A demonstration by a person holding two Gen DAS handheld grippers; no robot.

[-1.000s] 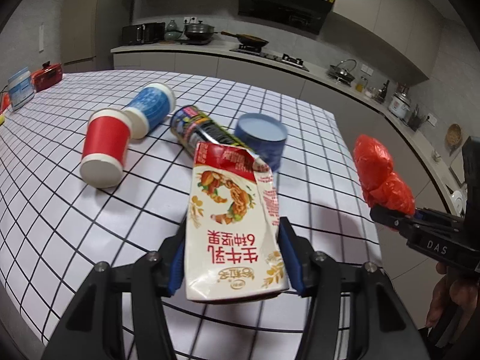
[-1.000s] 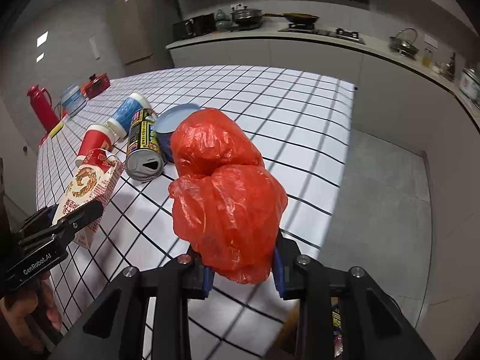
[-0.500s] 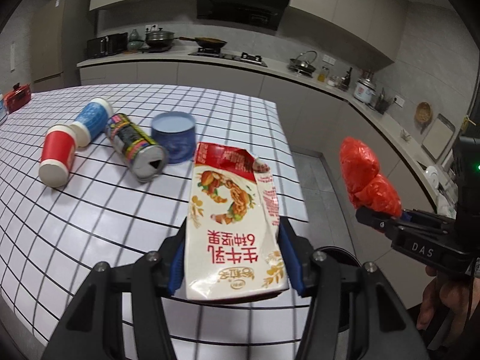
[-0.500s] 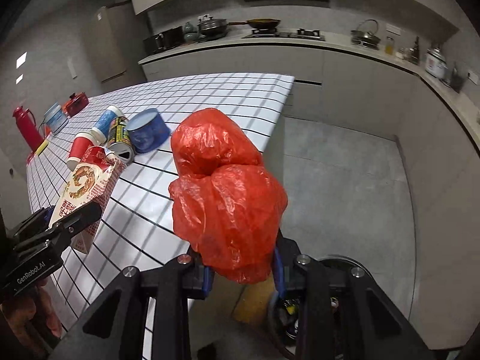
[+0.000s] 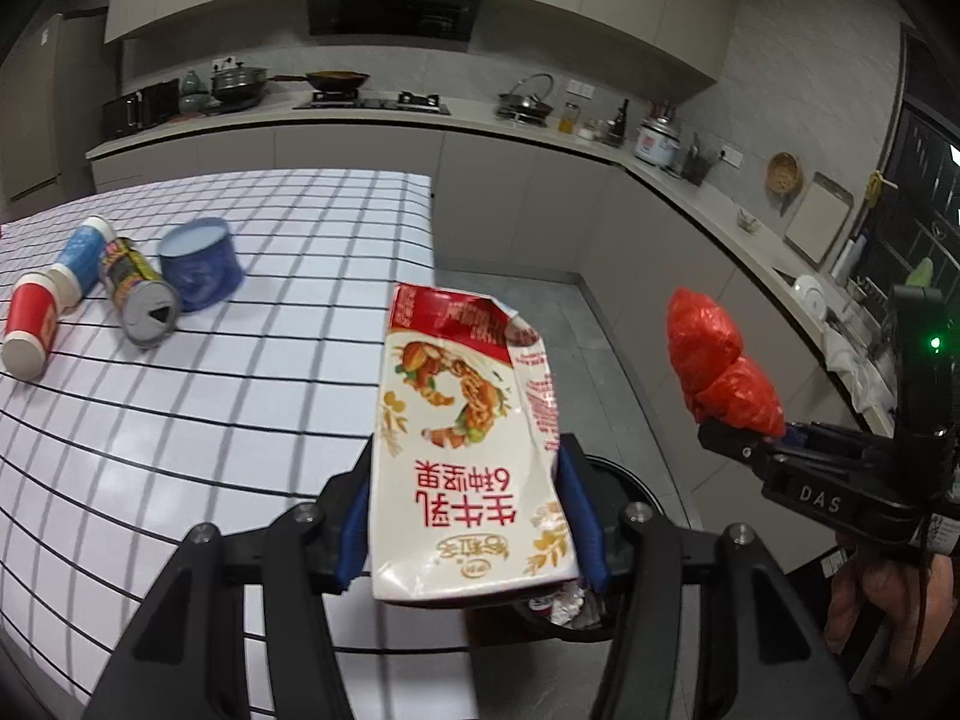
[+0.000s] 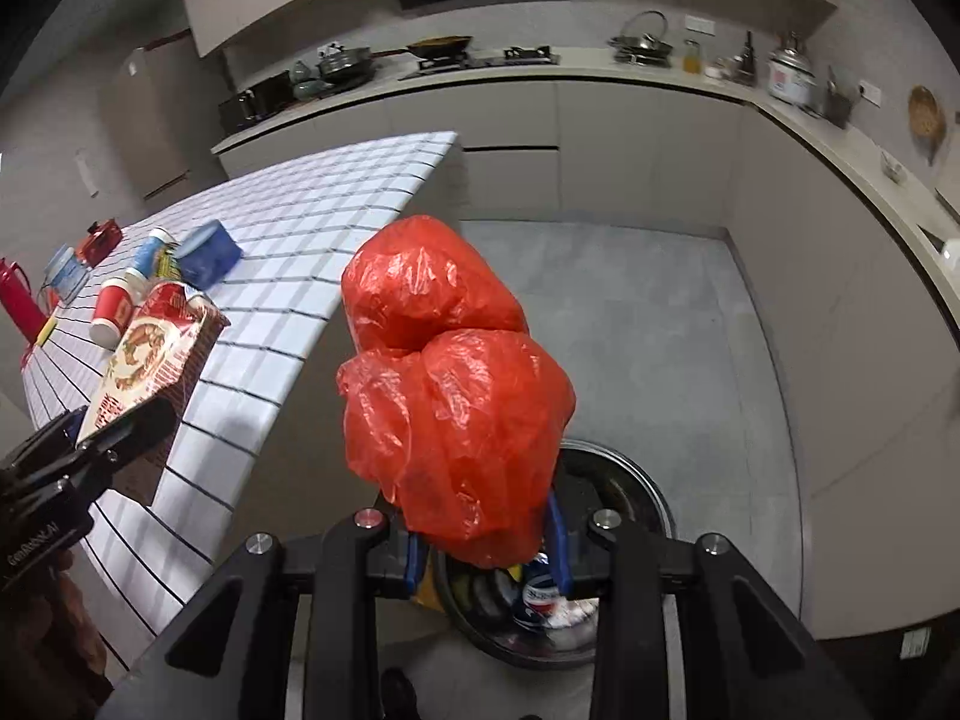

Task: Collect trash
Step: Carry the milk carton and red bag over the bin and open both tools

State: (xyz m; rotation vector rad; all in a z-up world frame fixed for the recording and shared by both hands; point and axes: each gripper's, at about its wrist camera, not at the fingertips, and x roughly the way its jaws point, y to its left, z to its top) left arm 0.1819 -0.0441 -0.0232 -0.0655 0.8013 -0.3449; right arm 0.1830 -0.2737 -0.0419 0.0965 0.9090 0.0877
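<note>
The left gripper point(image 5: 471, 531) clamps its blue pads on the sides of a crumpled milk carton point(image 5: 465, 444), whose print reads upside down in the left wrist view. The right gripper point(image 6: 486, 546) pinches the lower end of a bunched red plastic bag point(image 6: 450, 384), jaws drawn narrow around it. Both loads hang past the table edge, over a round black trash bin point(image 6: 636, 492) on the grey floor; a can and scraps of litter show inside it beneath the bag. In the left wrist view the bin's rim point(image 5: 630, 480) shows just behind the carton.

Farther off, on the checked table point(image 5: 210, 408), lie a red paper cup point(image 5: 27, 330), a blue paper cup point(image 5: 81, 255), a drink can point(image 5: 141, 300) on its side and a blue tub point(image 5: 201, 264), close together. Beyond them a kitchen counter point(image 5: 360, 114) runs along the wall with pots on it.
</note>
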